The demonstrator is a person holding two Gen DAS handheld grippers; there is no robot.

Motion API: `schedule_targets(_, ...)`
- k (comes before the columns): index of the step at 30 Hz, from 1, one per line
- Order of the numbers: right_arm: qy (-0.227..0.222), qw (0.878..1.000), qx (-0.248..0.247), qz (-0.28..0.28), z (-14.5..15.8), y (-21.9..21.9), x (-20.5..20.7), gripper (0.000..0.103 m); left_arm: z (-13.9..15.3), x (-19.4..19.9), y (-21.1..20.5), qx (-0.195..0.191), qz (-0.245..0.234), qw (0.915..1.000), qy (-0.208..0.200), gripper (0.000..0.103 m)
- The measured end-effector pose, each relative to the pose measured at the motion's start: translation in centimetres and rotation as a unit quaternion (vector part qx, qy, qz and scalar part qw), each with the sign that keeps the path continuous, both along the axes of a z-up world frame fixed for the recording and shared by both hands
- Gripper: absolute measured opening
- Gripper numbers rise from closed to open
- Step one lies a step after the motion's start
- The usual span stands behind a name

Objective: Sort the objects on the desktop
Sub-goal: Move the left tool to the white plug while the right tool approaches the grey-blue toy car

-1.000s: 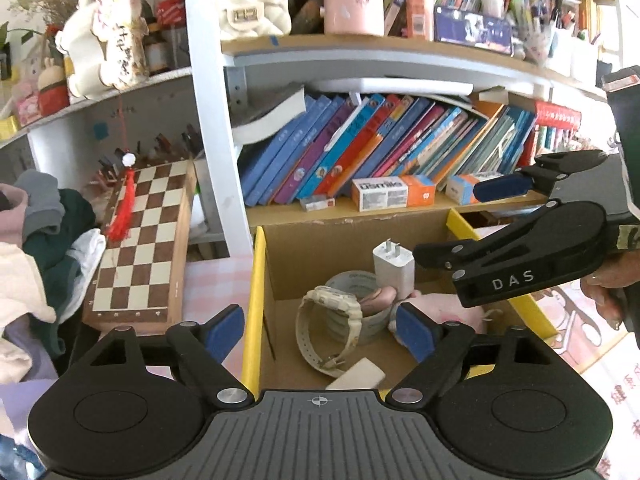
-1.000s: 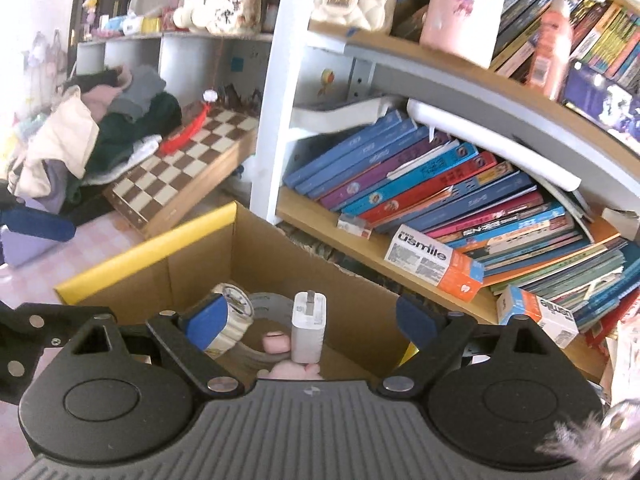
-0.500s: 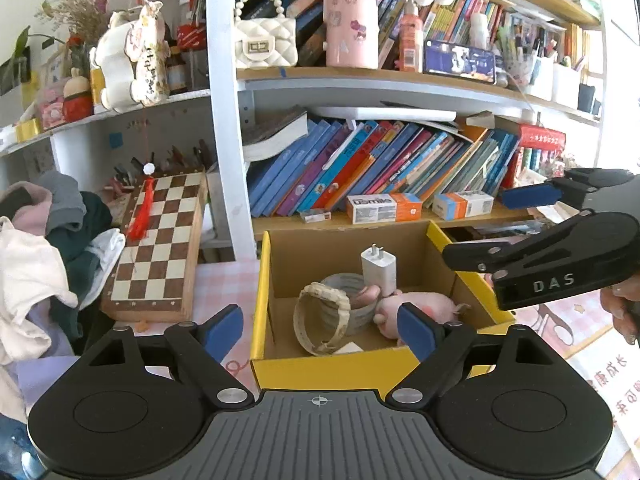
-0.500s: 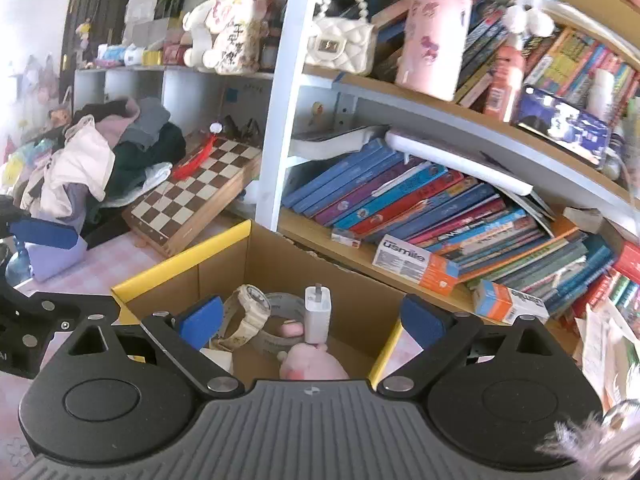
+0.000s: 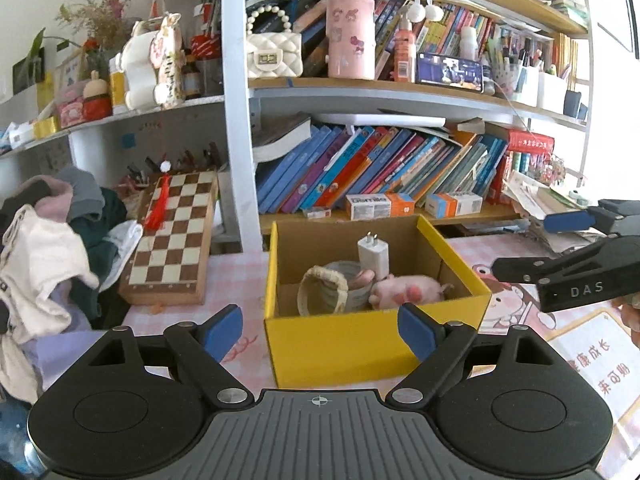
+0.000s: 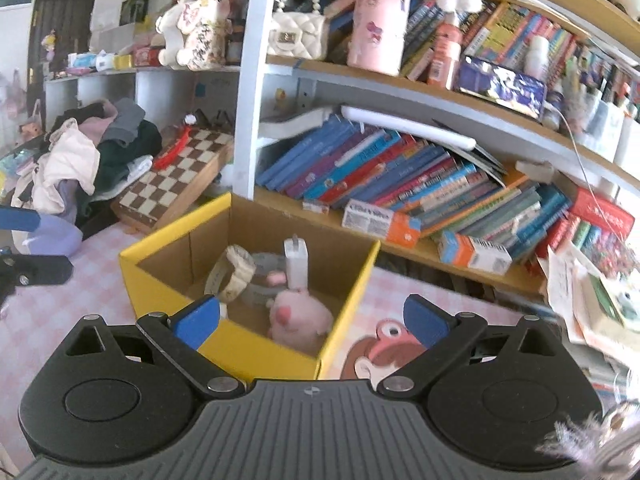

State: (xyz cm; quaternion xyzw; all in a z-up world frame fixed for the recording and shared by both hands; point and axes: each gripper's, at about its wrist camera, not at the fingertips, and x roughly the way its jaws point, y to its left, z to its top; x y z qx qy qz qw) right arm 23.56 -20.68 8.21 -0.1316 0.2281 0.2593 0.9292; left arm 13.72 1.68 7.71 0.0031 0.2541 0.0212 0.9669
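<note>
Tape roll [image 5: 352,284] sits half hidden behind watch [image 5: 322,294] and plush pig [image 5: 404,290].

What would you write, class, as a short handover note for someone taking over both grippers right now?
Left gripper: open, nothing between its fingers.
Right gripper: empty, its jaws are opening.
Both are pointed at the yellow box on the pink checked desk, neither reaching into it.
Done: white charger, beige watch, tape roll and pink plush toy lie in the box.
Left: no other loose desk item is clearly visible; check the desk beyond the frame before finishing.
</note>
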Motion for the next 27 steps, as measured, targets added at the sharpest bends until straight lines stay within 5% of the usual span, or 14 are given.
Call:
schedule_targets(18,0.09,0.995,-0.026,-0.032,-6.0,-1.6,-4.8,0.1,-3.9,-2.7,-0.7,0.003,-0.009,0.9981,0.061,0.088)
schedule_targets(27,0.138,0.989,-0.024,-0.047,-8.4,-1.3,-6.1,0.101,-5.7,-3.2,-1.9,0.015,-0.019,0.9956,0.09,0.098)
